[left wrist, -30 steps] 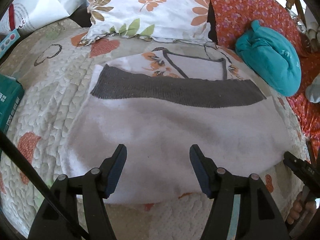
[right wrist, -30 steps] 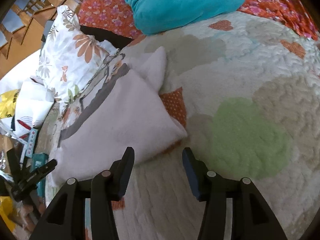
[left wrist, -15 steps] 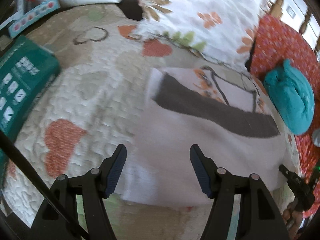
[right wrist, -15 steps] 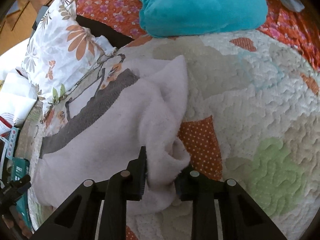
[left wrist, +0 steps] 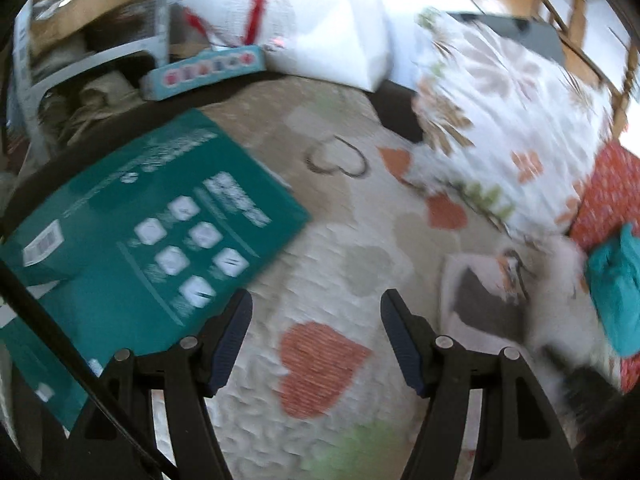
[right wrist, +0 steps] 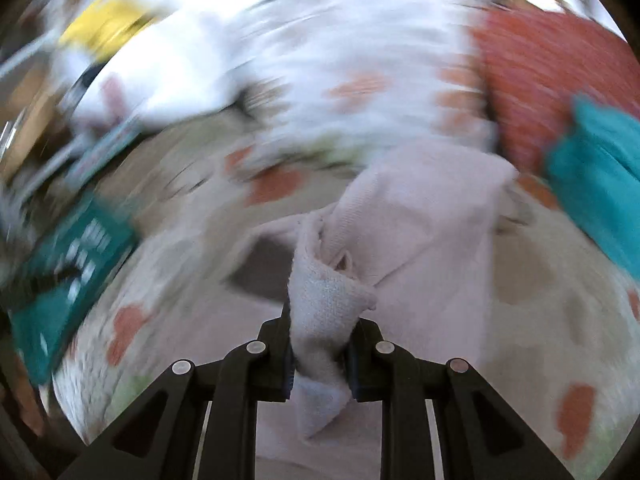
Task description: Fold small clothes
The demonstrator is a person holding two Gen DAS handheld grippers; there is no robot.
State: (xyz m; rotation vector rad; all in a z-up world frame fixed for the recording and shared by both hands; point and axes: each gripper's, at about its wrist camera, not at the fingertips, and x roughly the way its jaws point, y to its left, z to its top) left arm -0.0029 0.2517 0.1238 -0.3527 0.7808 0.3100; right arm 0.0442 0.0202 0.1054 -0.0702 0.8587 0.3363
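A small pale pink garment with a dark grey band lies on a quilted bedspread. In the right wrist view my right gripper [right wrist: 320, 356] is shut on a bunched corner of the garment [right wrist: 420, 216] and holds it lifted, the cloth trailing away from the jaws. In the left wrist view my left gripper [left wrist: 316, 340] is open and empty over an orange heart on the quilt [left wrist: 340, 272]. The garment [left wrist: 484, 300] lies to its right, partly blurred.
A teal box [left wrist: 152, 236] lies on the quilt left of the left gripper. A floral pillow [left wrist: 512, 120] and white bags stand at the back. A teal bundle [left wrist: 616, 292] rests on red floral cloth at the right; it also shows in the right wrist view [right wrist: 600, 176].
My right gripper stayed shut on the garment corner and lifted it, swinging left. My left gripper, still open, swung left off the garment toward the teal box.
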